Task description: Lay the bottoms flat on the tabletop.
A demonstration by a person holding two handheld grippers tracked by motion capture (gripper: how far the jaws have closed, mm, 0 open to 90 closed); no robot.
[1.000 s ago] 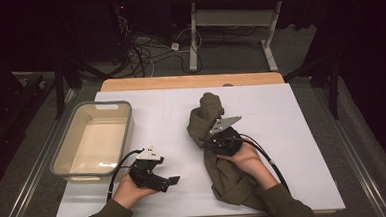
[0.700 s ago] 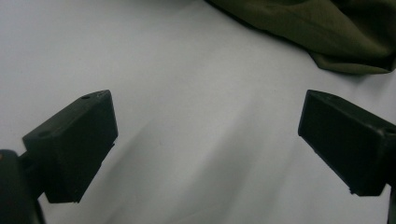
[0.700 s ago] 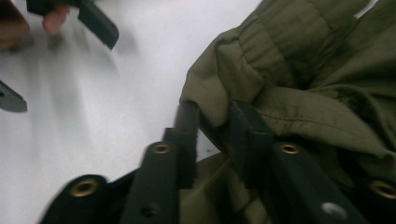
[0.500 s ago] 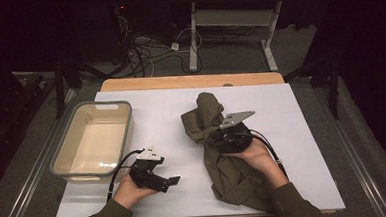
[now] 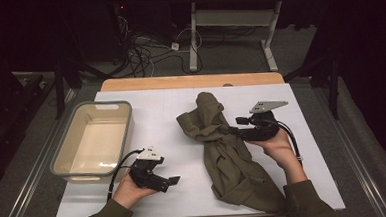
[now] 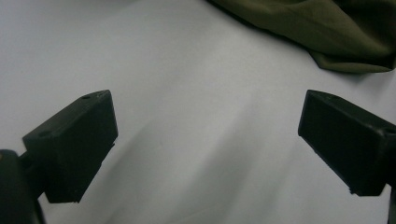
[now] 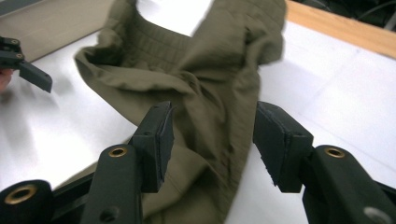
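Right hand-held gripper (image 7: 212, 144) blurs olive garment (image 7: 201, 84), its hem cut off

Left gripper (image 5: 171, 181): held low in the left hand (image 5: 130, 191), jaws pointing toward the person's right, standing wide apart with nothing between them. Right gripper (image 5: 234, 127): held in the right hand (image 5: 275, 144), forearm coming in from the bottom right, jaws pointing left; they have just been opening and stand partly apart, pads (image 7: 164, 140) pressing nothing.
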